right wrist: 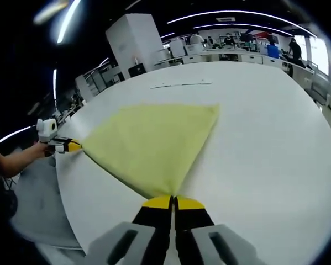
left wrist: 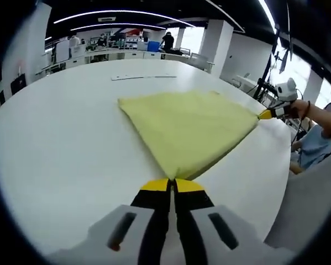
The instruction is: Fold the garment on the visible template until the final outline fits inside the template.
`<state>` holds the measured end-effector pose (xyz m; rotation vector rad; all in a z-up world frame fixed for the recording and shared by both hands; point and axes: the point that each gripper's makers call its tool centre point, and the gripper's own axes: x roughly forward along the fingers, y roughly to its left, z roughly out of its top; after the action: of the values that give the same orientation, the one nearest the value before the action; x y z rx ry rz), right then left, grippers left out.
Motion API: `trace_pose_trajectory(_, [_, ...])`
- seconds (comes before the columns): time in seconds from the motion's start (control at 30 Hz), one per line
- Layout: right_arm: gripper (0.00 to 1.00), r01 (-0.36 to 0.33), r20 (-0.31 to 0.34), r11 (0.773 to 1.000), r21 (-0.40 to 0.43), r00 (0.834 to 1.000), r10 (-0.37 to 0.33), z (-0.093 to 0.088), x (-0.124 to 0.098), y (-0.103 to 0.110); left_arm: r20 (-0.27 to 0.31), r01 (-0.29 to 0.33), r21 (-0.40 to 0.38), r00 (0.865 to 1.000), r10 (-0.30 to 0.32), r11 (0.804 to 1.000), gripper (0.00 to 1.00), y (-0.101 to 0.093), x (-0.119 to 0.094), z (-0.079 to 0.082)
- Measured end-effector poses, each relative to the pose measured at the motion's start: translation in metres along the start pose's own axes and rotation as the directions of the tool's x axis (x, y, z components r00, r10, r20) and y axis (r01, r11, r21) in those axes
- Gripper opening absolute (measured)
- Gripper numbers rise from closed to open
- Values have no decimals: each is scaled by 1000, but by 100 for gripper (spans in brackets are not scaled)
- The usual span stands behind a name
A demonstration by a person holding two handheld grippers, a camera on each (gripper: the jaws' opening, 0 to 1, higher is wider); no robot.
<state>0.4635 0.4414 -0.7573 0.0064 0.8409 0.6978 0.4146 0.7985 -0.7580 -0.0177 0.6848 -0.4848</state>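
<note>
Yellow-tipped jaws of the left gripper rise from the bottom of the left gripper view, pressed together on one corner of the yellow garment. From that pinch the cloth fans out across the white table into a broad, flat sheet — one corner running away to the far left, another stretched to the right, where the right gripper has it nipped between its yellow tips with a person's hand behind it.

Seen from the right gripper view, the same arrangement is mirrored: the right gripper has its jaws closed tight on the near corner of the garment, and the fabric spreads away from it as a taut triangle lying on the table. At the left edge of the cloth the left gripper clamps the other held corner, a hand gripping it just off the table's rim.

Beyond the garment a thin pale strip lies on the tabletop, well apart from the cloth — it also shows in the right gripper view. Farther back are desks and a few people under long ceiling lights.
</note>
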Motion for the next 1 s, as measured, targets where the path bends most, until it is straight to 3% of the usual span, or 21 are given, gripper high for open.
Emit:
trace_pose_trajectory(0.17, [2,-3,-12,1000,9,1000,4,-3,0,2,-15,-17,-5,1000,17,1000,4,2,0,-5])
trace_pose_trajectory(0.4, [40,31,28,999,-33,999,-30,9,-6,9,28,-24,-32,999,25,999,32,2,-9,3])
trace_pose_trajectory(0.53, [59,28,63,998,-49,998,-25,19,-10,21,82,-11,-22,997,13,1000,55,-8,-17,19])
trace_pose_trajectory(0.63, [72,33,89,998,-45,996,-29,23,-13,29,107,-22,-16,994,23,1000,61,-10,-24,26])
trace_pose_trajectory(0.9, [92,50,134,993,-112,990,-34,39,-25,48,146,-53,-18,988,55,998,83,-17,-37,41])
trace_pose_trajectory(1.0, [99,75,155,989,-131,986,-54,46,-33,51,135,-76,-7,988,76,997,93,-19,-41,43])
